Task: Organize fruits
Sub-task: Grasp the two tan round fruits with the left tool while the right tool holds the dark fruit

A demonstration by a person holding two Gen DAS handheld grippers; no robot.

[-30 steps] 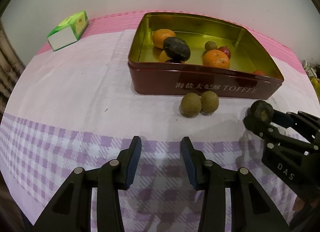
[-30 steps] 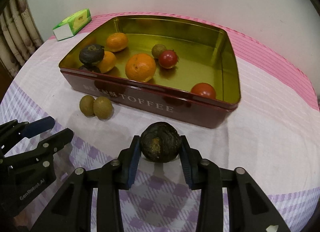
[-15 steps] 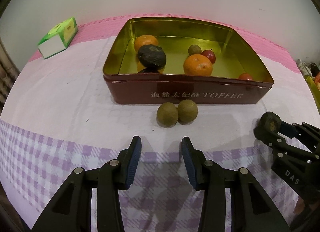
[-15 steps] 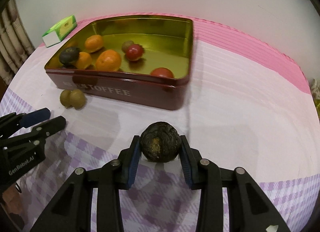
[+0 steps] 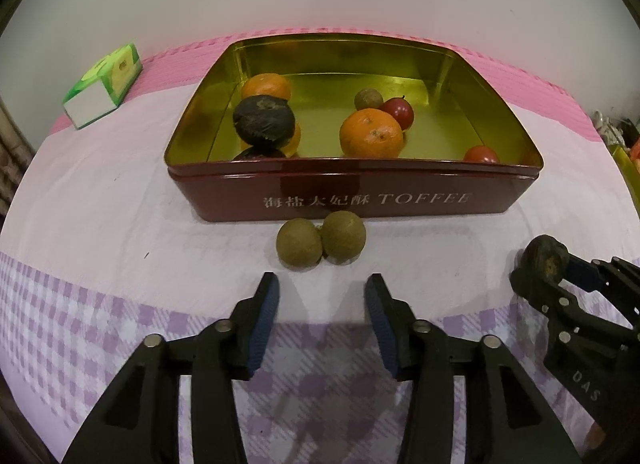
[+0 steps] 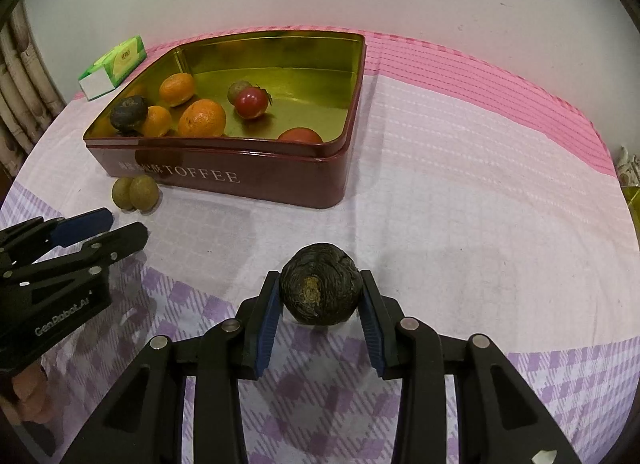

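Right gripper (image 6: 320,300) swung rightward gripping dark fruit (image 6: 320,289), tin (image 6: 224,174) lettering partly hidden

My gripper (image 6: 320,306) has black arms and blue pads (image 6: 267,324); the fruit (image 6: 320,289) in it is blackish-brown. Upper left, the tin (image 6: 248,178) is maroon outside, gold inside. The cloth (image 6: 460,192) is pink-striped, then lilac-checked at the bottom.

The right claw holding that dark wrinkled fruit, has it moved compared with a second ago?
Yes. The right claw, shut on the dark fruit, has drifted rightward and back from the toffee tin, which now sits further left and farther off in its view.
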